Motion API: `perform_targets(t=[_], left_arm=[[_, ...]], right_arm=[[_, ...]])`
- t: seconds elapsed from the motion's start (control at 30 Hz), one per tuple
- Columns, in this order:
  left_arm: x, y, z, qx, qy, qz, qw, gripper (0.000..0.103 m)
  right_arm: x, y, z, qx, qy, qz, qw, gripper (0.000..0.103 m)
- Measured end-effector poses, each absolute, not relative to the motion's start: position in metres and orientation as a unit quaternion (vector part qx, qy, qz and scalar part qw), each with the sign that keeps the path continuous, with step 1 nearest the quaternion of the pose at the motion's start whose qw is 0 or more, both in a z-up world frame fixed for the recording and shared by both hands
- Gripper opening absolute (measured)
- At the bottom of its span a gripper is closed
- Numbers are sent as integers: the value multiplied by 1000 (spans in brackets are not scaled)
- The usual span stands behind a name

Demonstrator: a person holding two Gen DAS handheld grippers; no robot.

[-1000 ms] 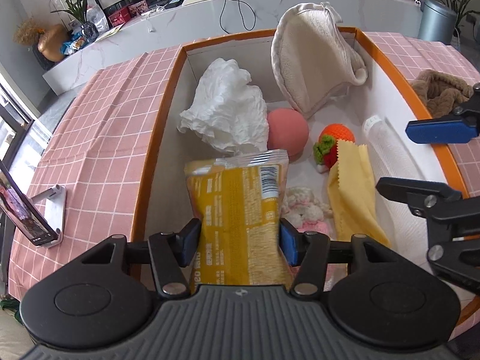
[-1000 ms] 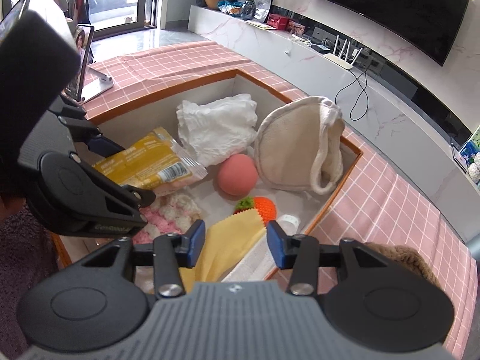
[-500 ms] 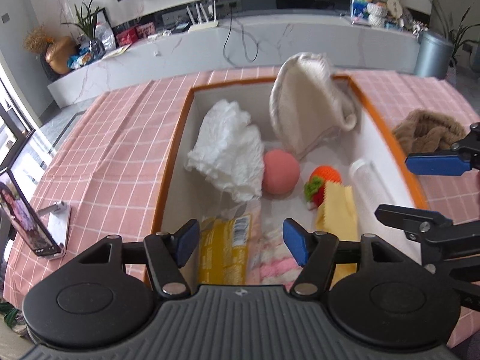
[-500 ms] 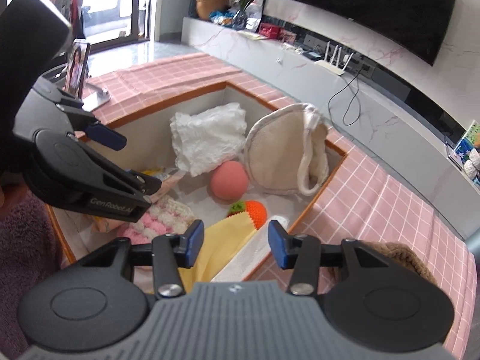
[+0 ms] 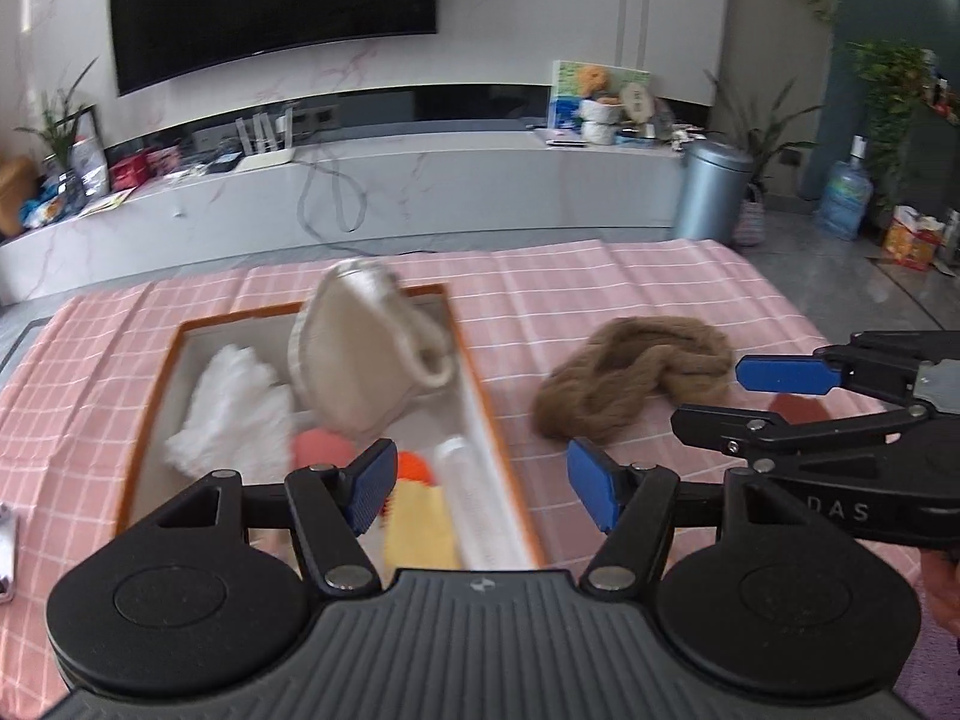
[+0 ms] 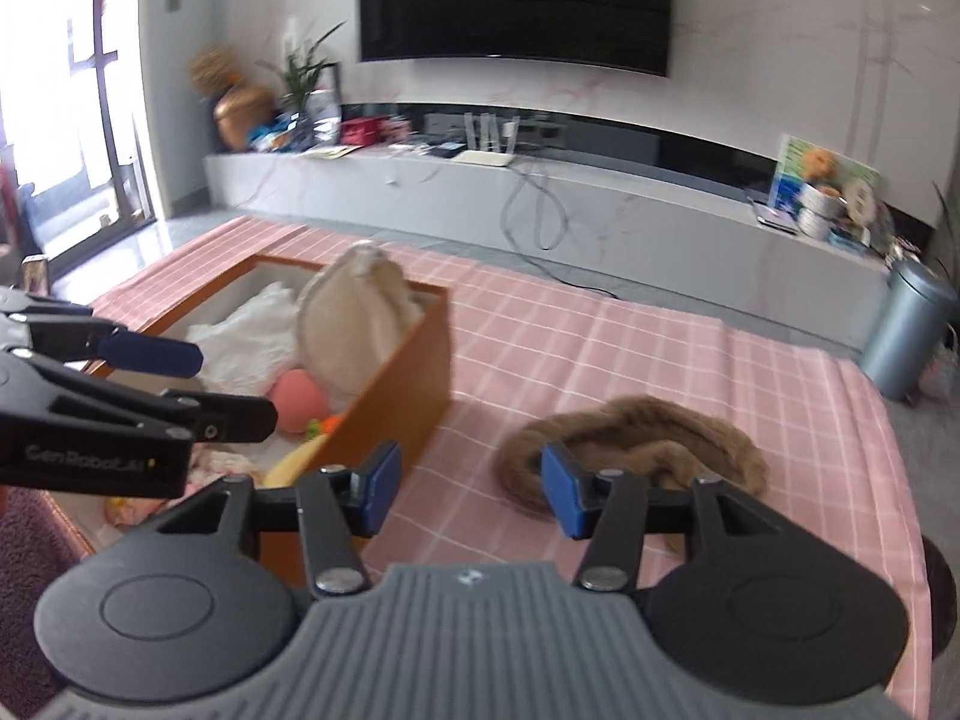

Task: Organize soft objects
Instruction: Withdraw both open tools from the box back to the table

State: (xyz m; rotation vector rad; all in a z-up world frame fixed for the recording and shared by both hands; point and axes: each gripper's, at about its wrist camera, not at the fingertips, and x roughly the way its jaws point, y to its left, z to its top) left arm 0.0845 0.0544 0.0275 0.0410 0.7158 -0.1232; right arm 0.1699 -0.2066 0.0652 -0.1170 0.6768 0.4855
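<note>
An orange-rimmed box on the pink checked cloth holds a cream mitt, white crumpled cloth, a pink ball, an orange knitted toy and a yellow cloth. A brown furry scarf lies on the cloth right of the box. My left gripper is open and empty above the box's near right edge. My right gripper is open and empty, just short of the scarf.
A phone on a stand sits at the table's left edge. A marble TV bench and a metal bin stand beyond the table. The pink cloth spreads right of the box.
My left gripper let go of the yellow snack packet into the box, opened, then rose and swung right. My right gripper also lifted and turned toward the scarf.
</note>
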Motion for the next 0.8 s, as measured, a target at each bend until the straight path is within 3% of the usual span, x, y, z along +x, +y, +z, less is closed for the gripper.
perform_targets(t=[0.4, 0.8], left_arm=[[101, -2, 3, 11, 350, -127, 928, 77], [127, -26, -15, 38, 370, -135, 919, 77]], right_arm=[[169, -301, 32, 6, 341, 132, 931, 56], [206, -348, -17, 33, 404, 48, 913, 56]])
